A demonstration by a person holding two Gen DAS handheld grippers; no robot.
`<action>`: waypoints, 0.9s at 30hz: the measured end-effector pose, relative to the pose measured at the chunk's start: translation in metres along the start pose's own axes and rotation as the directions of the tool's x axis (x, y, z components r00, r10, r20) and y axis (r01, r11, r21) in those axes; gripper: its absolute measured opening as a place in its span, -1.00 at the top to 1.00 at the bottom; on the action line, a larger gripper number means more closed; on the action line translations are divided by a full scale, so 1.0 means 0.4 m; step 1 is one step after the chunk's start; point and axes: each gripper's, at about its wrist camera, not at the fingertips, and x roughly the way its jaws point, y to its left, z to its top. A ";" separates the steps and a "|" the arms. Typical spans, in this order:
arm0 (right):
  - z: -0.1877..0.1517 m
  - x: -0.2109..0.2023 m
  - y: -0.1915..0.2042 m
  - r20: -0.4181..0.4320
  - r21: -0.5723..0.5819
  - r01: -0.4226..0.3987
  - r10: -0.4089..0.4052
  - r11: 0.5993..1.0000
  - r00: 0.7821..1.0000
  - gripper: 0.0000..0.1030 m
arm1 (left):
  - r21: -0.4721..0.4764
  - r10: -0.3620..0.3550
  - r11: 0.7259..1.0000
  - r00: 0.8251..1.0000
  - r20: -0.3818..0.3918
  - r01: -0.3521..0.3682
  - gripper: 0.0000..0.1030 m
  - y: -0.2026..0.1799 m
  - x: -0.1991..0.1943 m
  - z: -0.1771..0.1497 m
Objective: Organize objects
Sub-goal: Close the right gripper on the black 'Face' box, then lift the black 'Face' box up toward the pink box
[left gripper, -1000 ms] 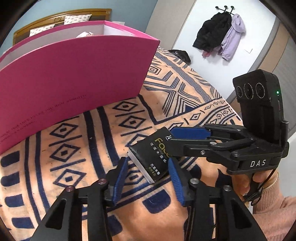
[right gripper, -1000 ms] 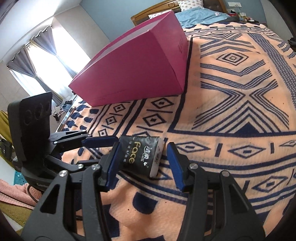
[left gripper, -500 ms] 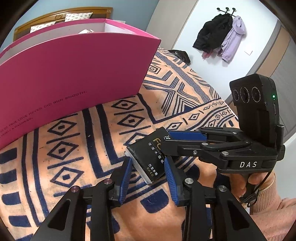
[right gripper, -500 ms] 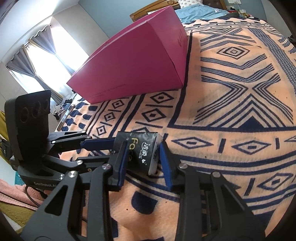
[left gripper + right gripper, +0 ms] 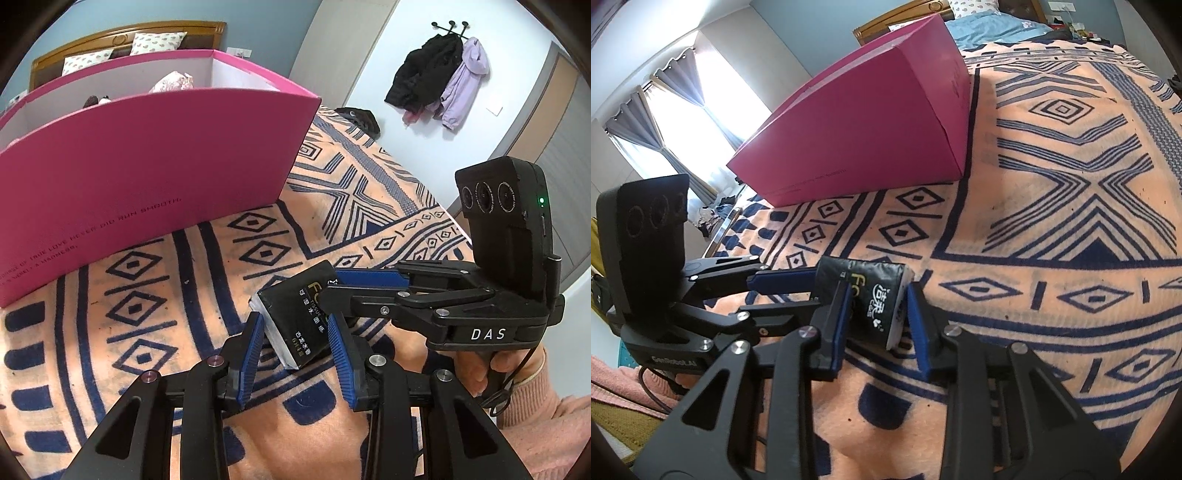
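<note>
Tissue pack (image 5: pixel 297 322), black with white and gold print, lies on the patterned blanket (image 5: pixel 155 295) and sits between both sets of blue pads at once. The left gripper (image 5: pixel 297 341) is clamped on its near end, pads pressing the two sides. The right gripper (image 5: pixel 877 314) has just been closing and now pinches the pack too, from the right side of the scene. Beyond them, on the far side of the blanket, stands a large open pink box (image 5: pixel 147 177) with soft things inside. Coats (image 5: pixel 439 77) hang on the far wall.
</note>
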 end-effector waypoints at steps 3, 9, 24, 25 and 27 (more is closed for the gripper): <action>0.005 -0.003 0.004 0.009 -0.003 0.000 0.000 1.000 1.000 0.35 | 0.004 0.002 1.000 1.000 0.010 -0.002 0.29 -0.003 -0.006 0.002; 0.014 -0.011 0.014 0.018 -0.013 -0.002 0.002 1.000 1.000 0.35 | 0.009 0.008 1.000 1.000 0.030 -0.009 0.29 -0.005 -0.019 0.005; 0.036 -0.023 0.032 0.044 -0.035 0.002 0.000 0.999 0.999 0.35 | 0.029 0.028 0.999 0.997 0.067 -0.030 0.29 -0.010 -0.040 0.016; 0.038 -0.023 0.034 0.046 -0.038 0.003 -0.001 0.999 0.999 0.35 | 0.031 0.031 0.999 0.997 0.070 -0.034 0.29 -0.010 -0.042 0.018; 0.044 -0.026 0.039 0.053 -0.046 0.003 -0.001 0.999 0.999 0.35 | 0.032 0.036 0.999 0.996 0.075 -0.039 0.29 -0.008 -0.047 0.020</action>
